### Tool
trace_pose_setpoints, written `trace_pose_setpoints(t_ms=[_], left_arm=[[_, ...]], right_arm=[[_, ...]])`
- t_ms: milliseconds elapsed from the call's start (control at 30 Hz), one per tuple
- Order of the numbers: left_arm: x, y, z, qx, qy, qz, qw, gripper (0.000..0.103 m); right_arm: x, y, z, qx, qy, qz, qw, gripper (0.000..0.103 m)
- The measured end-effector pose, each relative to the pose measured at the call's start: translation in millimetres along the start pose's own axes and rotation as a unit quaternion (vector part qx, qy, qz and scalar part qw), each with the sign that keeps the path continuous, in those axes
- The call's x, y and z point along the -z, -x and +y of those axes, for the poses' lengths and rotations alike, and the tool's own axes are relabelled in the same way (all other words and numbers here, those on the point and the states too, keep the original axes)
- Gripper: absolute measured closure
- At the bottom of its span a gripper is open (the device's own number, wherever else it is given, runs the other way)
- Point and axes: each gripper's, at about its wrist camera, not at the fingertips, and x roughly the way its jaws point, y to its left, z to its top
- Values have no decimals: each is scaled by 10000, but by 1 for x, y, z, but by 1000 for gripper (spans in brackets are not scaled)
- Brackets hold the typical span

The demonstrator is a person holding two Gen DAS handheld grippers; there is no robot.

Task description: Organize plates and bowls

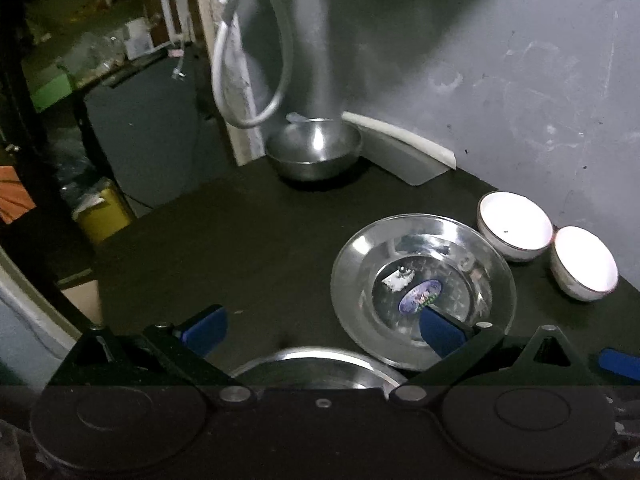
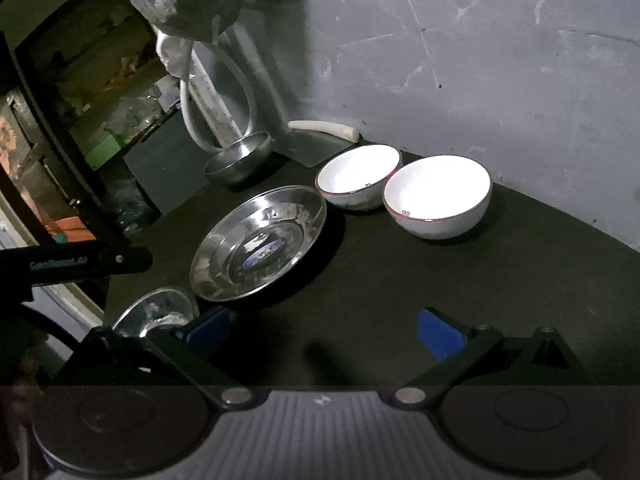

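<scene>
Plate [image 1: 316, 368] half hidden beneath spread left claw [image 1: 320, 330]; right claw [image 2: 324, 332] spread, empty.

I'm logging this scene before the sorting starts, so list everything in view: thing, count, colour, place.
white bowls: 2, white with reddish rim, side by side near the wall
large steel plate: 1, silver with a blue sticker, middle of the table
small steel plate: 1, silver, near front edge, under the left gripper
steel bowl: 1, silver, back corner
scraper: 1, grey blade with white handle, leaning on the wall
hose: 1, white, looped at the wall
table: 1, black
left gripper: 1, black with blue pads, open
right gripper: 1, black with blue pads, open
</scene>
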Motion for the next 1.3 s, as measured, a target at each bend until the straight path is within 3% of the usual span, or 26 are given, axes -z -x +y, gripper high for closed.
trace_pose_setpoints(t_ms=[400, 867, 1033, 1133, 1300], left_arm=[[-24, -64, -1, 232, -68, 317, 9992, 1], [-25, -79, -2, 283, -155, 354, 9989, 1], [-23, -78, -1, 455, -10, 366, 9983, 8], [-23, -78, -2, 525, 41, 397, 9978, 13], [-22, -76, -3, 639, 125, 424, 9970, 29]], right_arm=[[-23, -45, 9, 146, -113, -48, 9998, 0], [-26, -66, 9, 149, -70, -54, 9998, 3], [-26, -70, 10, 125, 25, -94, 9999, 6], [-26, -71, 11, 22, 46, -92, 9999, 13], [-28, -73, 15, -4, 105, -64, 9999, 25]])
